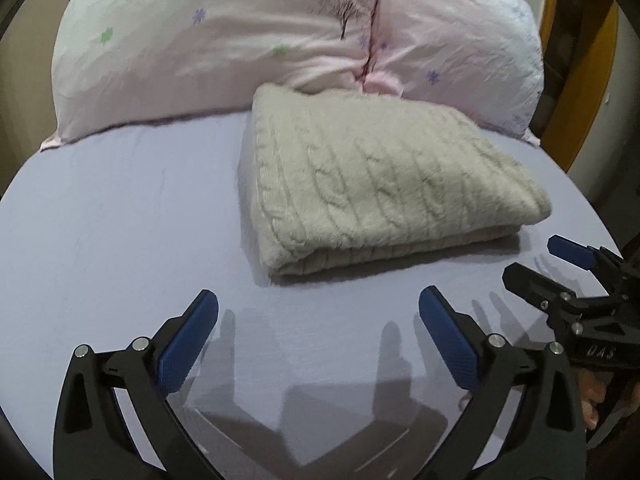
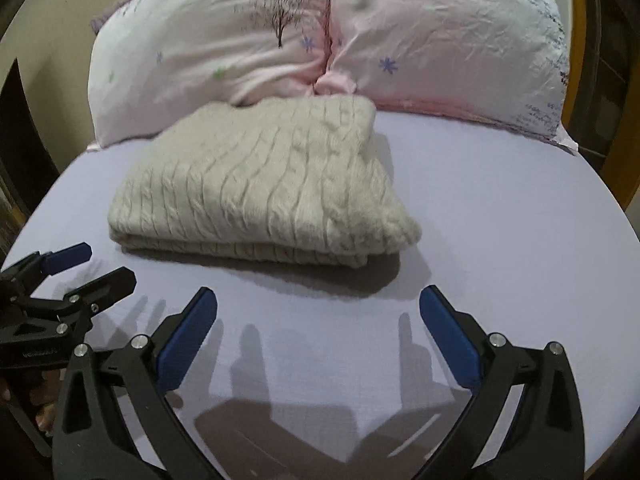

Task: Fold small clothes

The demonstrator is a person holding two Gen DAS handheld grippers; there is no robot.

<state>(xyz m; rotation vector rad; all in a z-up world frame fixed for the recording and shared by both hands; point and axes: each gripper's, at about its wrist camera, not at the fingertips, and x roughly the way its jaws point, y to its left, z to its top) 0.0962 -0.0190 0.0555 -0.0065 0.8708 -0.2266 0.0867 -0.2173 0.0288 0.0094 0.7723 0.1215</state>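
A cream cable-knit sweater (image 1: 376, 184) lies folded in a thick rectangle on the lavender bed sheet (image 1: 120, 220); it also shows in the right wrist view (image 2: 260, 192). My left gripper (image 1: 318, 300) is open and empty, a short way in front of the sweater's near edge. My right gripper (image 2: 318, 300) is open and empty too, in front of the sweater's near right corner. The right gripper also shows at the right edge of the left wrist view (image 1: 540, 260), and the left gripper at the left edge of the right wrist view (image 2: 104, 264). Neither touches the sweater.
Two pale pink pillows (image 1: 224, 40) with flower and tree prints lean at the head of the bed just behind the sweater, also in the right wrist view (image 2: 440, 52). A wooden bed frame (image 1: 580, 92) rises at the far right. The sheet (image 2: 500, 240) lies flat around the sweater.
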